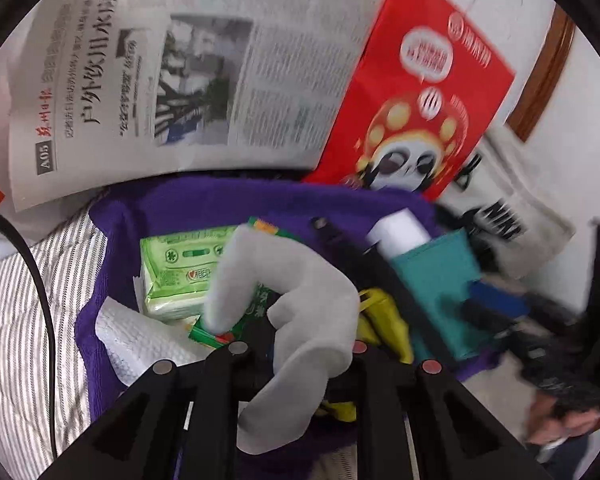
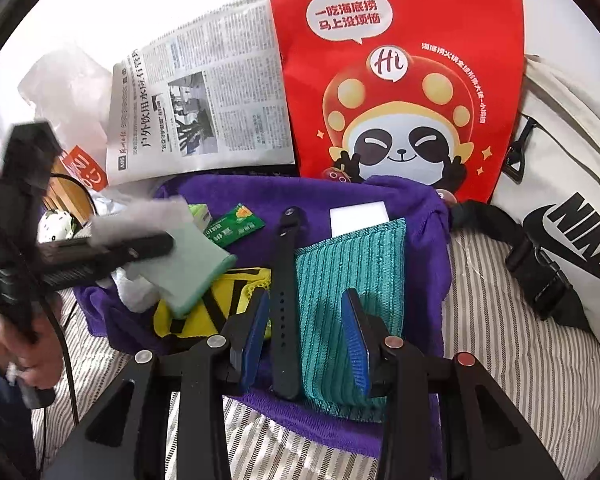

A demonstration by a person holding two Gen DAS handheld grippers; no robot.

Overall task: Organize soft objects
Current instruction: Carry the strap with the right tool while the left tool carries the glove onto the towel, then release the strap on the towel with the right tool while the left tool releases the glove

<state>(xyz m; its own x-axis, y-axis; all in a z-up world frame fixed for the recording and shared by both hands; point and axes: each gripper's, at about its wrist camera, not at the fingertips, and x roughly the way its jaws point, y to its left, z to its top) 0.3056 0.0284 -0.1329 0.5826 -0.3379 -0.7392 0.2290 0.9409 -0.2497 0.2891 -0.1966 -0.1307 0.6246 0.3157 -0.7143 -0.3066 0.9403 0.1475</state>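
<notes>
a grey glove (image 1: 300, 320) hangs clamped in the left tool (image 1: 300, 350), its fingers curling above the purple towel (image 1: 228, 204) that lies spread on the striped bed (image 1: 28, 300); in the right wrist view the same glove (image 2: 180, 256) shows a pale green cuff and is pinched between the left tool's (image 2: 156, 246) closed arms, held over the towel's left part, with a hand (image 2: 32, 344) gripping the tool's handle at the frame's left edge. beneath the glove on the purple towel (image 2: 420, 208) lie a green tissue pack (image 1: 176, 268), a white paper towel (image 1: 140, 340), a small green sachet (image 2: 236, 226) and a yellow and black item (image 2: 204, 312). the right tool (image 2: 306, 340) is released, its blue pads (image 2: 354, 344) standing apart with nothing pressed between them; a black strap (image 2: 286, 292) runs up between the pads and a teal ribbed cloth (image 2: 352, 264) lies under the right pad, both resting on the towel. a white block (image 2: 358, 218) sits just behind the teal cloth, partly tucked under its far edge. behind the towel a newspaper (image 2: 204, 108) and a red paper bag (image 2: 400, 72) printed with a cartoon panda lean upright side by side, the bag overlapping the newspaper's right edge. to the right of the towel a white nike bag (image 2: 568, 184) with a black buckle strap rests on the bed. the left wrist view is motion-blurred on its right side.
</notes>
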